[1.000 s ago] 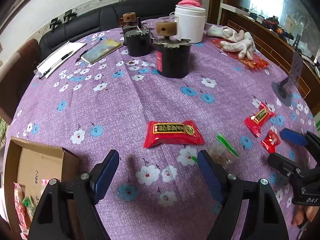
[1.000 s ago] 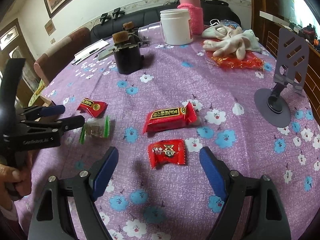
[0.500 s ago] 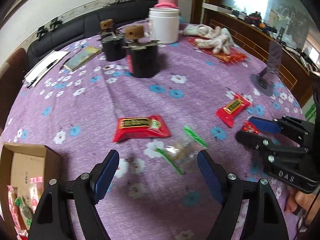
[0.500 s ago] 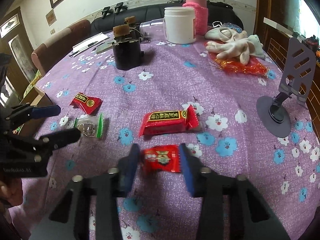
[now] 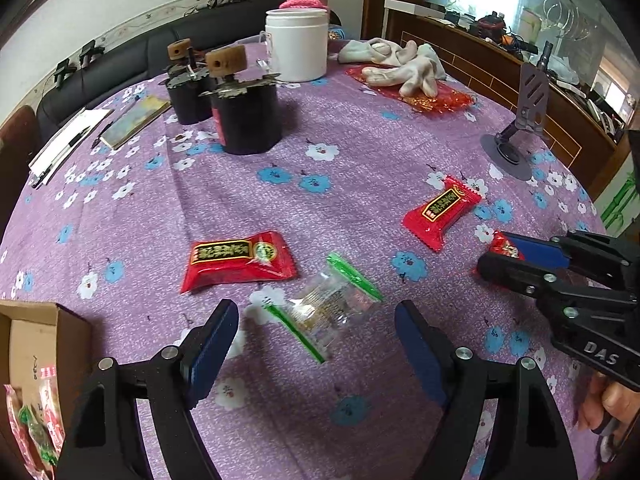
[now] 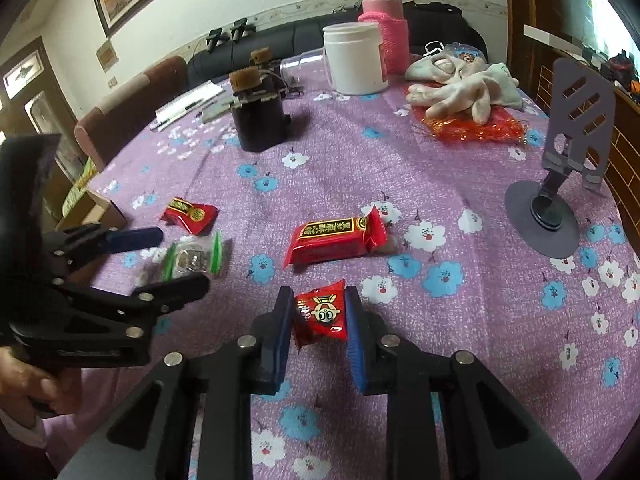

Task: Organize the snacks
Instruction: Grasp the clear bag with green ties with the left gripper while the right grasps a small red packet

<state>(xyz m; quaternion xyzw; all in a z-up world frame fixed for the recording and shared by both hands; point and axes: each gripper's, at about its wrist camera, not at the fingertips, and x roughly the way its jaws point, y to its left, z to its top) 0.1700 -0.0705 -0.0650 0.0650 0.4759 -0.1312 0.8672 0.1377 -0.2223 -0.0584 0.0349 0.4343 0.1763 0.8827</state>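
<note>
Small red packet point(image 6: 321, 312) pinched between closing right claw point(image 6: 316, 322) pads; left claw point(image 5: 312, 344) apart (straddling clear green-edged packet point(image 5: 325, 307)).

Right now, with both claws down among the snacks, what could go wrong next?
1. The right claw is closing on the small red cartoon-face snack packet, which sits tilted and near the fingertips; it could slip out when lifted.
2. The left claw is open around the clear green-edged candy wrapper; the slick film may slide away on the purple floral tablecloth.
3. The cardboard box lies far to the left, so a long carry.
</note>
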